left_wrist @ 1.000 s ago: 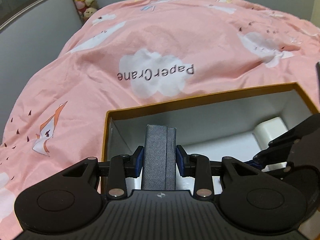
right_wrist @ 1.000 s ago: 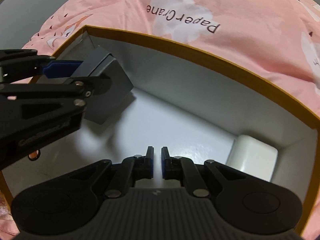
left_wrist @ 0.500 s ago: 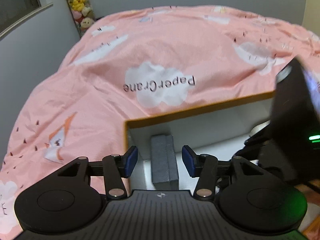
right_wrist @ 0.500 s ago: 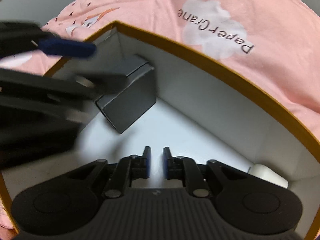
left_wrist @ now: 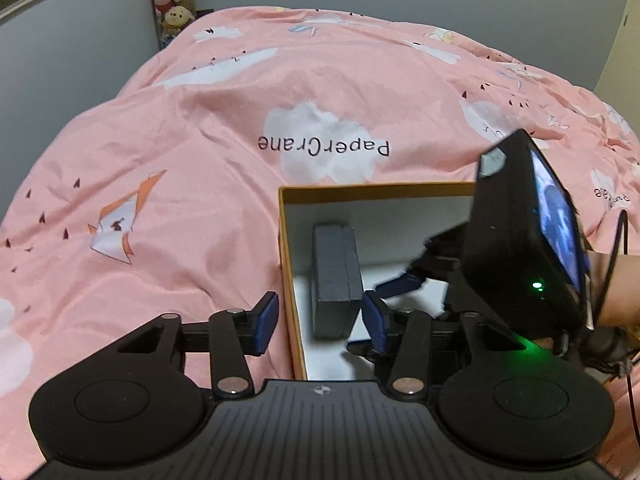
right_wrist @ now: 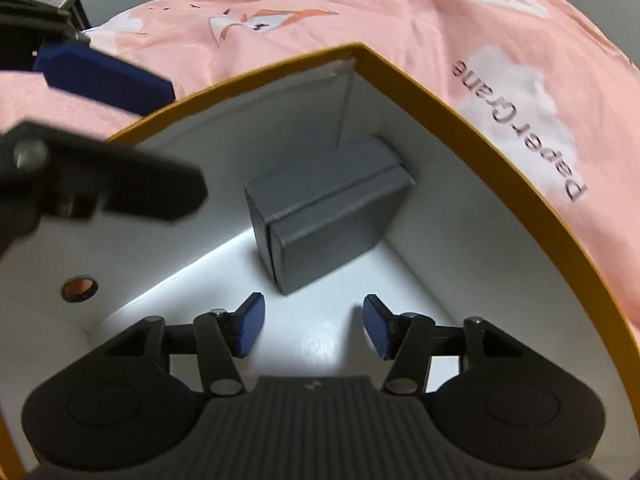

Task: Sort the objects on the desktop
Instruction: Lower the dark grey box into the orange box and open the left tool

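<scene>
Both tongs stand empty over the orange-rimmed white cardboard box (right_wrist: pixel 500 148). Right gripper (right_wrist: pixel 312 326), jaws opening, points at the upright dark grey rectangular case (right_wrist: pixel 328 216) just ahead in the corner, long axis slanting across; left gripper (left_wrist: pixel 320 322), jaws closing, straddles the wall.

Grey case (right_wrist: pixel 328 208): matt, kinda leathery grain. Box (right_wrist: pixel 460 120): cardboard, smooth white inside, slight sheen. Pink bedspread (left_wrist: pixel 200 120): soft wrinkly cloth.
</scene>
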`<state>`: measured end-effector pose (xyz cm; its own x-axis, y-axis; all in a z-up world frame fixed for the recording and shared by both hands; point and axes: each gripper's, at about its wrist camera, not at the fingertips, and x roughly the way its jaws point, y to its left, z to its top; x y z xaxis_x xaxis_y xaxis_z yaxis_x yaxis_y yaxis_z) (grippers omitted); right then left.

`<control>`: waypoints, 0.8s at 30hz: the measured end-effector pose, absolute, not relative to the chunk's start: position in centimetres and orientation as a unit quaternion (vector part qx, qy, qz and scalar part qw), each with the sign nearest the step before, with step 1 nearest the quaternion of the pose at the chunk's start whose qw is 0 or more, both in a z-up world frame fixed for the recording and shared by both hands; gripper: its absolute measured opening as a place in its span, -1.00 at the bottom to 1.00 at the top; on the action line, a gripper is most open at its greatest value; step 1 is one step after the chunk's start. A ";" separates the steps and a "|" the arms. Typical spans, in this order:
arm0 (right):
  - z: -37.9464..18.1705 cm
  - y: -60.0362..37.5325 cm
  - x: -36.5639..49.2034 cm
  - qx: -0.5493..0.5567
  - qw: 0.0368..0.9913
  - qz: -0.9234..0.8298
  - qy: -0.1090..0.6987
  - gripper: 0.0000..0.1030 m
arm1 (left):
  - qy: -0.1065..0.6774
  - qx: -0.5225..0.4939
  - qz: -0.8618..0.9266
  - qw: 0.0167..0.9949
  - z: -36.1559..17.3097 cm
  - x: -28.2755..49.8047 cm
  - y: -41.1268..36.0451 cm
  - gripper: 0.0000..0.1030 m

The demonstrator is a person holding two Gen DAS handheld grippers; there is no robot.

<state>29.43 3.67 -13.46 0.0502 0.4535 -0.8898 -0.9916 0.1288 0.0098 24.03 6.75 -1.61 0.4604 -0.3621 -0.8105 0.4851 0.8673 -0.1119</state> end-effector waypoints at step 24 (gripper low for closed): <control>-13.5 6.6 28.8 -0.381 0.597 0.637 0.305 0.11 | 0.468 0.012 -0.287 0.836 -1.9 24.7 8.8 -0.19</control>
<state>28.77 6.59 -13.54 0.0031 0.5281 -0.8492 -0.9927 -0.1008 -0.0664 24.75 8.83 -1.94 0.3975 -0.4683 -0.7891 0.4916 0.8348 -0.2478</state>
